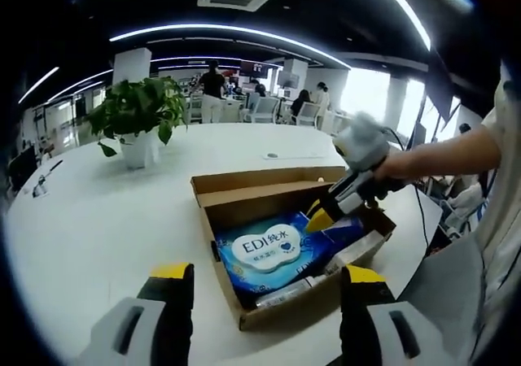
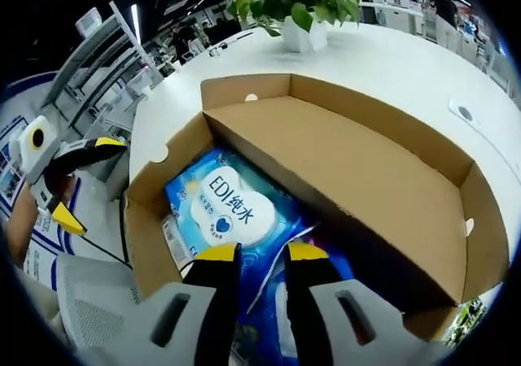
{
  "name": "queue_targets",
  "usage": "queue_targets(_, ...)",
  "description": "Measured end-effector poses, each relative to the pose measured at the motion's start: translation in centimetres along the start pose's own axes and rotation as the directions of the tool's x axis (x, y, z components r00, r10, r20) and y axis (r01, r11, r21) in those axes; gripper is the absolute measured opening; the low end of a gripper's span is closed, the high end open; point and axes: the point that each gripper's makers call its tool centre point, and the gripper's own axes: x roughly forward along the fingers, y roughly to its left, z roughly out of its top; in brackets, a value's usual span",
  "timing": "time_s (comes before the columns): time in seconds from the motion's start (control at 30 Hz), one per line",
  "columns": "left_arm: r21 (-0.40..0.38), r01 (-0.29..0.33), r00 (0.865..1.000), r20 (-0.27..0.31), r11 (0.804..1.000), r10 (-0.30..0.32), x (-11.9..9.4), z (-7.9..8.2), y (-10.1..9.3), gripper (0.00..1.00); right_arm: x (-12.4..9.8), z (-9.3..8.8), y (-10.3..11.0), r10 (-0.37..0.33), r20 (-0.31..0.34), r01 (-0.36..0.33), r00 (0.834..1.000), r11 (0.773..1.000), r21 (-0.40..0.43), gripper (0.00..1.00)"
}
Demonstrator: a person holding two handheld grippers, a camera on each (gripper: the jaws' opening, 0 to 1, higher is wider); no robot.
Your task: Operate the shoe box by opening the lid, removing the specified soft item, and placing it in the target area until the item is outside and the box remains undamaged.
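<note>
Open office, white table, potted plant.

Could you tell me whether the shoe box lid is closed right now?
No, the lid is folded back and the shoe box is open, with the blue wipes pack visible inside.

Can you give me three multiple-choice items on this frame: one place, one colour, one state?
1. Where does the potted plant stand?
A. on the white table beyond the shoe box
B. inside the box
C. on the floor

2. What colour are the tool tips?
A. red
B. yellow
C. green

3. What is the state of the box lid?
A. taped shut
C. removed and on the floor
B. open, folded back

Answers: 1 A, the plant sits on the tabletop behind the box. 2 B, the left tool and right tool both end in yellow tips. 3 B, the lid lies back and the blue wipes pack is exposed, with the right tool reaching into the box.
</note>
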Motion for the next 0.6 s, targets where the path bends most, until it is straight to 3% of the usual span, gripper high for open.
queue_targets(0.2,-0.007,-0.012,1.0,0.002,1.0,0.012,-0.1,-0.3,0.0,0.74,0.5,-0.4,-0.8,-0.06,-0.033,0.059,0.998,0.998,-0.032,0.05)
queue_targets(0.3,-0.012,-0.019,1.0,0.005,1.0,0.019,-0.1,-0.4,0.0,0.72,0.3,-0.3,-0.6,-0.055,-0.036,0.054,0.998,0.998,-0.008,0.03)
queue_targets(0.6,0.001,-0.01,1.0,0.003,1.0,0.01,0.4,-0.5,-0.7,0.71,-1.7,0.8,-0.1,-0.071,0.03,0.07,0.997,0.997,0.016,0.0)
